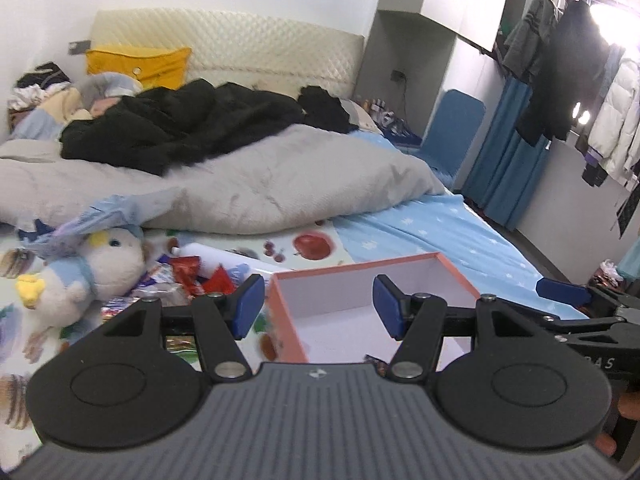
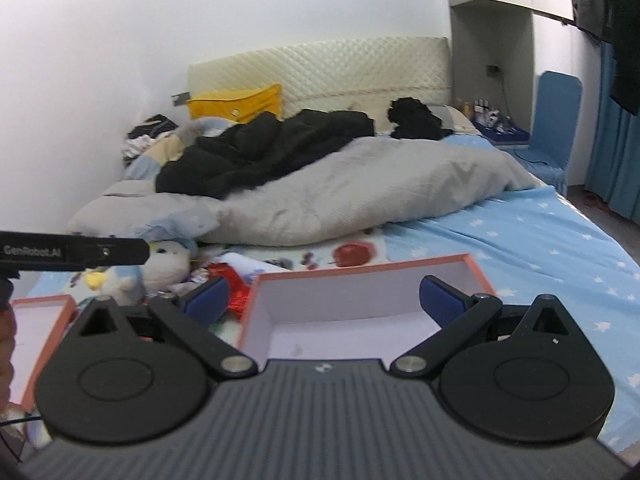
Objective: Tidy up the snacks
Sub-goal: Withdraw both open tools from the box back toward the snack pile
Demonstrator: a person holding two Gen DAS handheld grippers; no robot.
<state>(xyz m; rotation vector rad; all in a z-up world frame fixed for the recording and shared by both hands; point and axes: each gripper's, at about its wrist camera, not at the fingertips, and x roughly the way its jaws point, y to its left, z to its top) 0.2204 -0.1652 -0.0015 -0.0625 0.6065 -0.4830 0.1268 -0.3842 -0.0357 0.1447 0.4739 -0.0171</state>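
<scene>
A pile of snack packets (image 1: pixel 188 276) in red and shiny wrappers lies on the fruit-print mat, left of a pink-rimmed box (image 1: pixel 352 265) with a white inside. One dark wrapper (image 1: pixel 374 361) shows at the box's near corner. My left gripper (image 1: pixel 319 306) hovers open over the box's left wall, nothing between its blue pads. My right gripper (image 2: pixel 324 300) hangs open and empty above the same box (image 2: pixel 360 267). The snack packets (image 2: pixel 228 284) lie just beyond its left pad. Its tip (image 1: pixel 560 290) shows at the right edge of the left wrist view.
A white and blue plush toy (image 1: pixel 92 272) sits left of the snacks. A second pink-rimmed tray (image 2: pixel 28 332) lies at the far left. A grey duvet (image 1: pixel 260 184) and black clothes (image 1: pixel 180 128) cover the bed behind. Blue starred sheet (image 2: pixel 540 248) lies to the right.
</scene>
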